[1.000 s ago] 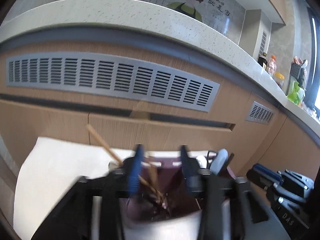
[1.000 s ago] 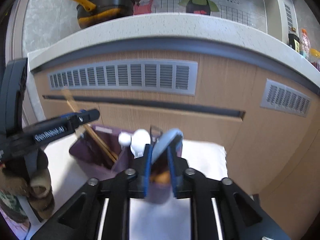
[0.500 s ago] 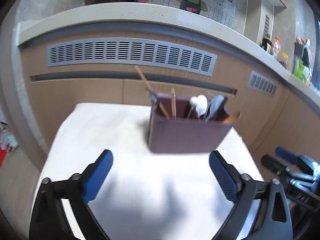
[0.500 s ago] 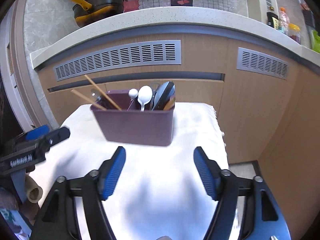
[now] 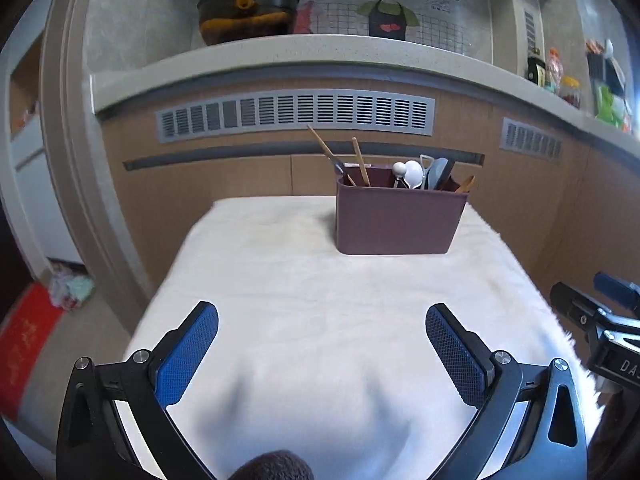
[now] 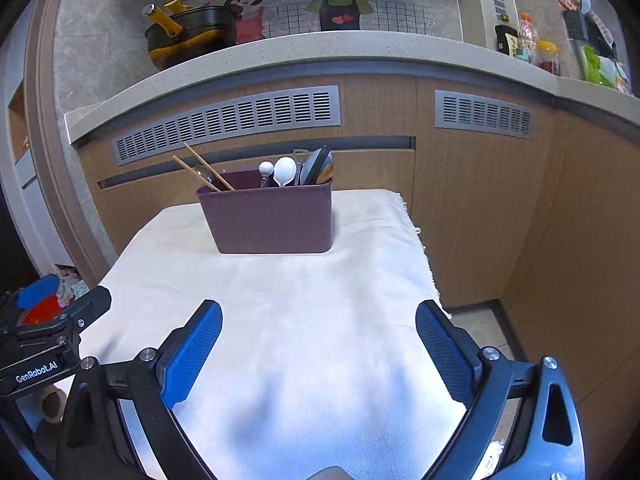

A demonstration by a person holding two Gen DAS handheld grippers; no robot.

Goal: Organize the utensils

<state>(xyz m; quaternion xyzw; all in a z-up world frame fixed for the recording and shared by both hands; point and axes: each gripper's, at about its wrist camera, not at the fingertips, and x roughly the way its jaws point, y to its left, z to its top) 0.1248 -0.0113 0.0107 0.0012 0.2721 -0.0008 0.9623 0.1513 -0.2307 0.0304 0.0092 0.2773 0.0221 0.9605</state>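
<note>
Left wrist view shows the left gripper [image 5: 322, 326] hovering low over the near part of a cream cloth-covered table [image 5: 304, 280], its blue-padded fingers [image 5: 188, 354] spread wide with nothing between them. Toward the far edge of the cloth stands a plum-coloured rectangular plastic utensil caddy [image 5: 398, 220], upright, well apart from both tools. Two wooden chopsticks [image 5: 360, 160] lean out of its left end; a white ceramic spoon [image 5: 414, 174] and some dark-handled utensils stand toward its right end. From the right wrist view, the right gripper [image 6: 318, 330] is likewise wide open and holding nothing, poised above the cloth. Behind the table runs a wood-panelled counter front with grey slotted vents [image 6: 224, 122], and a black-and-yellow pan [image 6: 188, 36] sits on the stone countertop.
</note>
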